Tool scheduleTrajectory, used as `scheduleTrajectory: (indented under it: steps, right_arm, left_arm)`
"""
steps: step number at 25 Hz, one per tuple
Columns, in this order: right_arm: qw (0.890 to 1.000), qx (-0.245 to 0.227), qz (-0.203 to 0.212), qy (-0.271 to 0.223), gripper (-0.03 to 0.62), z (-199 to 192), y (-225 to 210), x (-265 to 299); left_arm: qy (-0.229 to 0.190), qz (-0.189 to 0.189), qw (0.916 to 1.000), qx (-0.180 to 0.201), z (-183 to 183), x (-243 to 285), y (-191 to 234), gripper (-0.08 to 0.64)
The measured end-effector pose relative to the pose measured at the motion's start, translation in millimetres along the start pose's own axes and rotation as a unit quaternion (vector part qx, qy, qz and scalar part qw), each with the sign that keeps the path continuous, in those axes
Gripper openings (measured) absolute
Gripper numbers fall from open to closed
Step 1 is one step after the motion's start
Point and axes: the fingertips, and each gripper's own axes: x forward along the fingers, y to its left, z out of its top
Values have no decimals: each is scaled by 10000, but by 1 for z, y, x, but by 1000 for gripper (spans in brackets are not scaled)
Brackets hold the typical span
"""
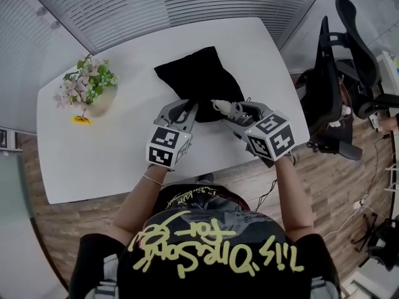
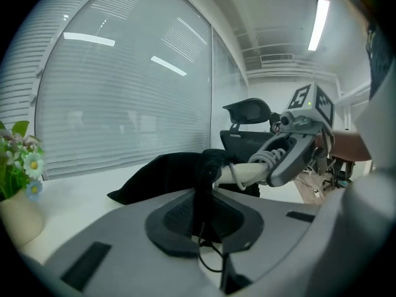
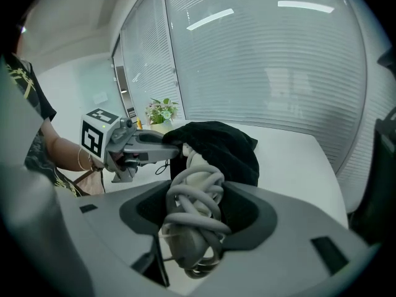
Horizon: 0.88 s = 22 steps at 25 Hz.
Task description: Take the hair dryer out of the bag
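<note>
A black cloth bag (image 1: 196, 73) lies on the white table (image 1: 93, 161), its mouth toward me. My left gripper (image 1: 185, 106) is shut on the bag's mouth edge; in the left gripper view (image 2: 203, 212) the black fabric (image 2: 161, 172) and a thin drawstring sit pinched between its pads. My right gripper (image 1: 225, 109) is shut on the white hair dryer (image 1: 219, 107). In the right gripper view (image 3: 197, 221), the dryer's handle (image 3: 197, 193), wrapped in grey cord, fills the jaws. Its far end is still hidden inside the bag (image 3: 223, 144). The two grippers stand close together at the bag's mouth.
A vase of flowers (image 1: 90, 92) stands on the table at the left. A black office chair (image 1: 340, 73) stands off the table's right end. The table's front edge runs just below the grippers. Window blinds line the far wall.
</note>
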Motion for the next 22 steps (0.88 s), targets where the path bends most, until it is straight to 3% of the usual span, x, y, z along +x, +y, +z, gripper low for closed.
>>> scheduleTrajectory:
  steps: [6, 16, 22]
  right_arm:
    - [9994, -289, 180, 85, 252, -10, 7, -14]
    - [9993, -232, 300, -24, 252, -18, 11, -27]
    - [9977, -241, 607, -163, 252, -25, 25, -33]
  left_arm:
    - [-141, 376, 9991, 162, 12, -9, 27, 25]
    - [27, 342, 9974, 636, 5, -1, 33, 26]
    - [134, 289, 9953, 912, 2, 5, 43, 29]
